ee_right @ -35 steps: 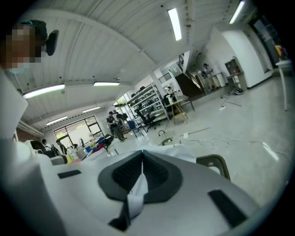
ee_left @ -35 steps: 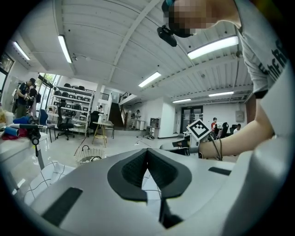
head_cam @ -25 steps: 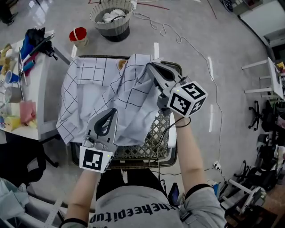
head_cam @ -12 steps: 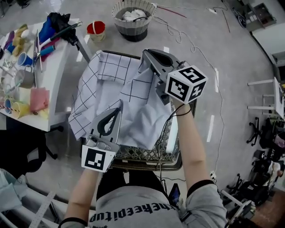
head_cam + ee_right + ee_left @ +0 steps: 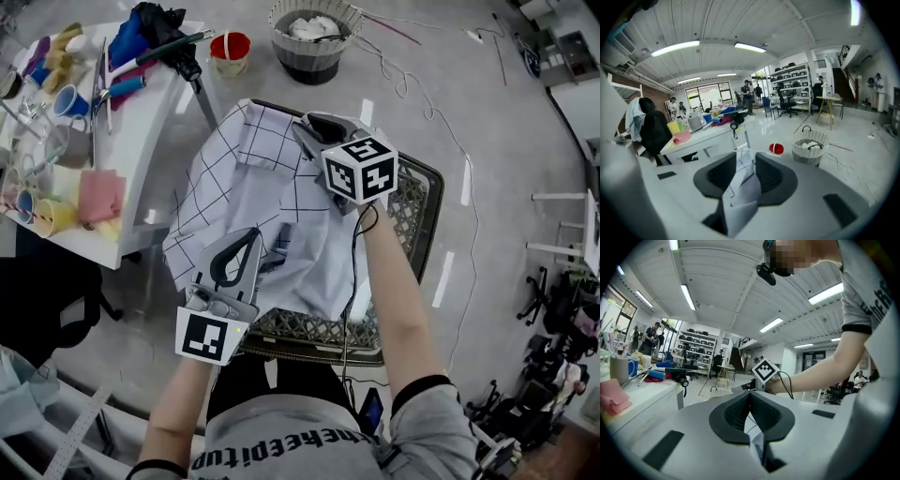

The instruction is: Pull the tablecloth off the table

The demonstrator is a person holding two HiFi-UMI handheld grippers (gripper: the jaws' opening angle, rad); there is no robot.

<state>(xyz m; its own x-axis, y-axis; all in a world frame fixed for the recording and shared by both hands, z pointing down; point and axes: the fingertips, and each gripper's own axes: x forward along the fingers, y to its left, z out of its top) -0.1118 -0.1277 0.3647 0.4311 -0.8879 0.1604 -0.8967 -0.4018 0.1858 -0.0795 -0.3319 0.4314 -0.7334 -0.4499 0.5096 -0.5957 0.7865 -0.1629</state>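
The white tablecloth [image 5: 246,184] with a black grid lies bunched over a wire mesh basket [image 5: 412,202] in front of me. My left gripper [image 5: 246,238] is at the cloth's near edge, shut on a thin fold of tablecloth [image 5: 758,446]. My right gripper [image 5: 309,125] is over the far part of the pile. Its jaws have just been opening and stand apart in the right gripper view, where the gripper [image 5: 745,164] has a loose fold of the tablecloth [image 5: 740,197] hanging between the pads. The left gripper view shows the right gripper's marker cube [image 5: 765,371] ahead.
A white table [image 5: 141,122] with cups, a pink cloth and tools stands at the left, close to the basket. A red cup [image 5: 230,47] and a round woven basket [image 5: 314,37] sit on the floor beyond. Cables trail across the floor at the far right.
My right gripper has come down and nearer to me with the cloth, which now lies lower and more bunched on the basket. My left gripper has shifted a little, still holding its fold.
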